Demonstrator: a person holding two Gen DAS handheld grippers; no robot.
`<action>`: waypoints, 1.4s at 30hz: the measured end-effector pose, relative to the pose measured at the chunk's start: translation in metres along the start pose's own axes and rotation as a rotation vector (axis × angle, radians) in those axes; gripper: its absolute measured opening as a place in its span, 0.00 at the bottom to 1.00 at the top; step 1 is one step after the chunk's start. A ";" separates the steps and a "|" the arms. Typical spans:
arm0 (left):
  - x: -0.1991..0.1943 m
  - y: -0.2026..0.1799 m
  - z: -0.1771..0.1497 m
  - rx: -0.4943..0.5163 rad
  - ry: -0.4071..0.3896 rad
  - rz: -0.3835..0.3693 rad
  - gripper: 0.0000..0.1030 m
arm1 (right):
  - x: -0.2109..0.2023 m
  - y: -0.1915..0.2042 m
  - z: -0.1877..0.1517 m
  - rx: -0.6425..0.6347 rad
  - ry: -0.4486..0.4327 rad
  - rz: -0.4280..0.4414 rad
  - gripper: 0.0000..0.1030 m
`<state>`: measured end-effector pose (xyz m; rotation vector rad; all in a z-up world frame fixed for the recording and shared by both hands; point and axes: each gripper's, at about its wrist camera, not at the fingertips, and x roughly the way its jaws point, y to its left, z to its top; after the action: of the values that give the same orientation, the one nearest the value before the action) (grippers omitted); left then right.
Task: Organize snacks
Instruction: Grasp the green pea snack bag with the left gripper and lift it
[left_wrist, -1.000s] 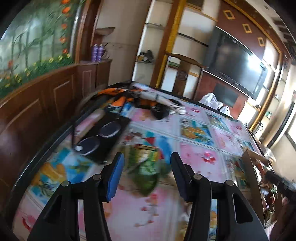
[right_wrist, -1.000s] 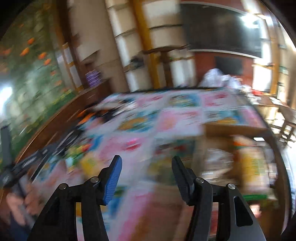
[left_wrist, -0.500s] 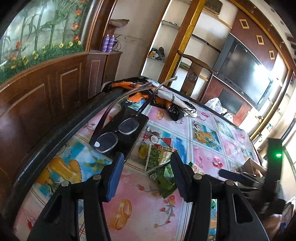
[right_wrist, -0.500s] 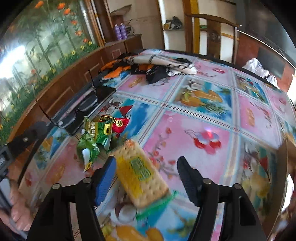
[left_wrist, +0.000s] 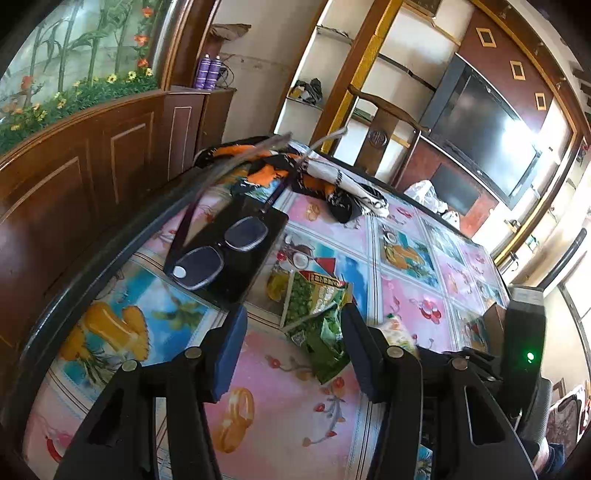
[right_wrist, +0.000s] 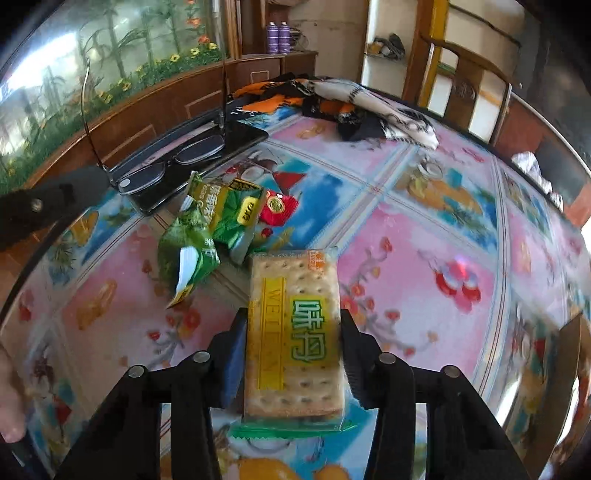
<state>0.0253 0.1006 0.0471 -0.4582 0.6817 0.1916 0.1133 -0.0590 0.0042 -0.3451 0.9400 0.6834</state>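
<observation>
right gripper (right_wrist: 293, 349) now closing around flat cracker packet (right_wrist: 293, 332) (glossy wrap) | left gripper (left_wrist: 293, 345) unclenched, empty

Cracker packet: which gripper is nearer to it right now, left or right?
Right. The right gripper has its jaws closing on either side of the cracker packet. The left gripper hangs apart from it, over the green snack bags.

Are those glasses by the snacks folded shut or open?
Open. The glasses rest lenses-down on a black slab, and both temple arms stick up into the air instead of lying folded across the lenses.
</observation>
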 end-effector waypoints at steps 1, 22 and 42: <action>0.001 -0.002 -0.001 0.010 0.005 0.001 0.50 | -0.003 -0.001 -0.004 0.000 -0.004 -0.024 0.48; 0.060 -0.051 -0.023 0.248 0.080 0.172 0.50 | -0.044 -0.047 -0.067 0.224 -0.063 -0.037 0.48; 0.066 -0.067 -0.035 0.327 0.107 0.146 0.33 | -0.045 -0.049 -0.068 0.245 -0.066 -0.025 0.48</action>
<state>0.0775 0.0260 0.0039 -0.1051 0.8352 0.1898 0.0862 -0.1500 0.0026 -0.1162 0.9432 0.5459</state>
